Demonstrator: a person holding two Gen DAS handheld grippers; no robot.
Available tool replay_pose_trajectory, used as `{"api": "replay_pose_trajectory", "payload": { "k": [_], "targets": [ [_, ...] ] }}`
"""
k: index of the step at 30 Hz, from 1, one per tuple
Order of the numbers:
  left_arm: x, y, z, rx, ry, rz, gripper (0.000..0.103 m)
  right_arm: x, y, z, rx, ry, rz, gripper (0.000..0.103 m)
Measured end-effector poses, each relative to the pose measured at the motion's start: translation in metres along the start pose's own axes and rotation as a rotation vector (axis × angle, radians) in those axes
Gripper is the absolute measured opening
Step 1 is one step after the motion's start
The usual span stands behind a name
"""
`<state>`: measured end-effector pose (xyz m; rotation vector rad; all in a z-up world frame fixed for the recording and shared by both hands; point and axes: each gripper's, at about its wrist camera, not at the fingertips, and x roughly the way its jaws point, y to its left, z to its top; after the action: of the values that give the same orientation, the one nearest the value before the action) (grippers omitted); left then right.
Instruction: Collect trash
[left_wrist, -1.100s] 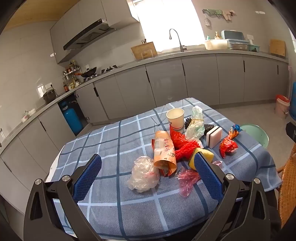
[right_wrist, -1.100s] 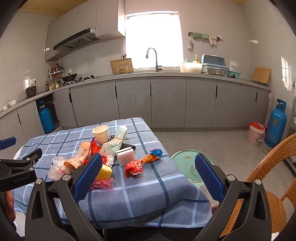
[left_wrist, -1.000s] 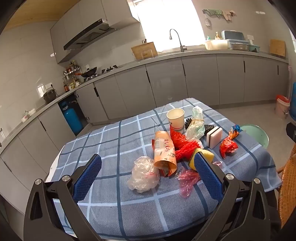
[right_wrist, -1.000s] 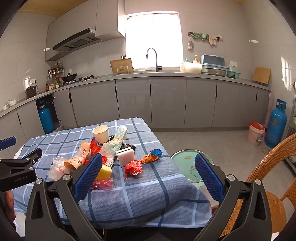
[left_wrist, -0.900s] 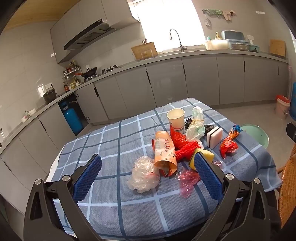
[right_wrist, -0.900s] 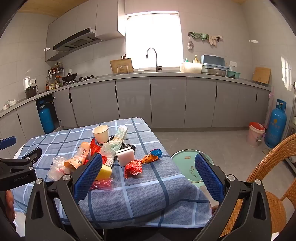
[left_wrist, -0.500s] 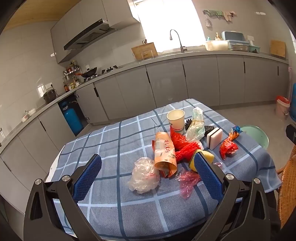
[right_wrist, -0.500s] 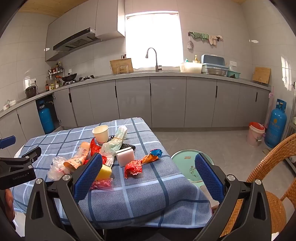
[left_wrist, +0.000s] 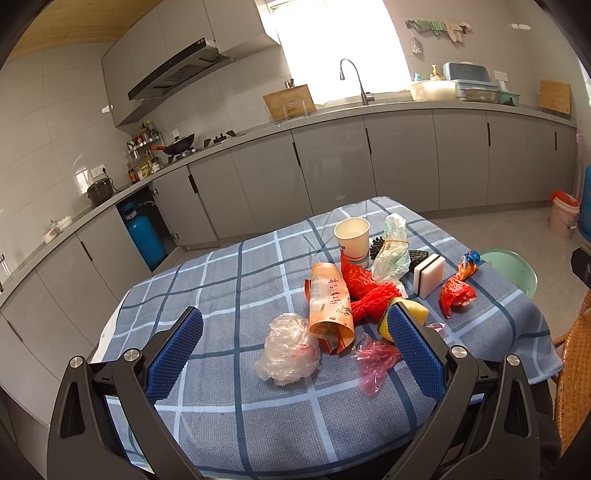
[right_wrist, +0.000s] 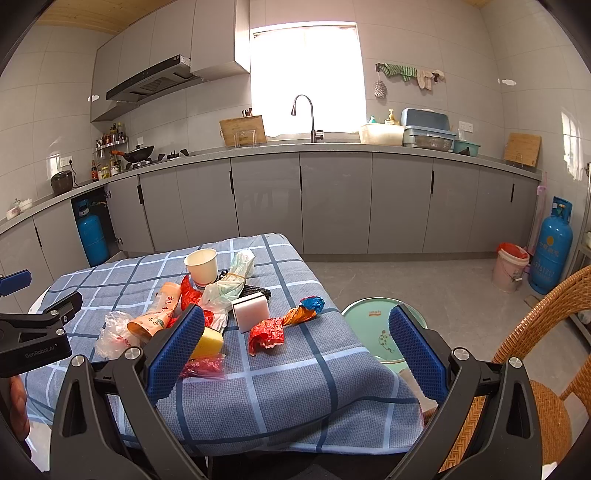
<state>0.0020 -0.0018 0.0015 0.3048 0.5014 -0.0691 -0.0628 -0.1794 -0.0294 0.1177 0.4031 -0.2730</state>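
Trash lies heaped on a blue checked tablecloth (left_wrist: 236, 280): a clear crumpled plastic bag (left_wrist: 288, 349), an orange snack packet (left_wrist: 330, 301), a pink wrapper (left_wrist: 376, 360), red netting (left_wrist: 373, 301), a paper cup (left_wrist: 351, 236), a red foil wrapper (left_wrist: 456, 293), a white sponge (left_wrist: 428, 275) and a yellow sponge (right_wrist: 208, 343). My left gripper (left_wrist: 295, 349) is open above the near table edge, short of the clear bag. My right gripper (right_wrist: 295, 343) is open and empty near the table's right front; the red wrapper (right_wrist: 266, 334) lies between its fingers in view.
A green round basin (right_wrist: 376, 332) stands on the floor right of the table. A wicker chair (right_wrist: 539, 369) is at the right. Grey cabinets (right_wrist: 332, 199), blue gas cylinders (right_wrist: 550, 251) and a pink bucket (right_wrist: 511, 267) line the far walls.
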Motion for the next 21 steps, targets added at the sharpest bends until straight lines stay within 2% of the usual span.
{"api": "replay_pose_trajectory", "payload": {
  "k": [21],
  "targets": [
    [-0.0021, 0.001, -0.0006, -0.004, -0.004, -0.001, 0.098, -0.0008, 0.0006, -0.001, 0.0, 0.0, 0.0, 0.098]
  ]
}}
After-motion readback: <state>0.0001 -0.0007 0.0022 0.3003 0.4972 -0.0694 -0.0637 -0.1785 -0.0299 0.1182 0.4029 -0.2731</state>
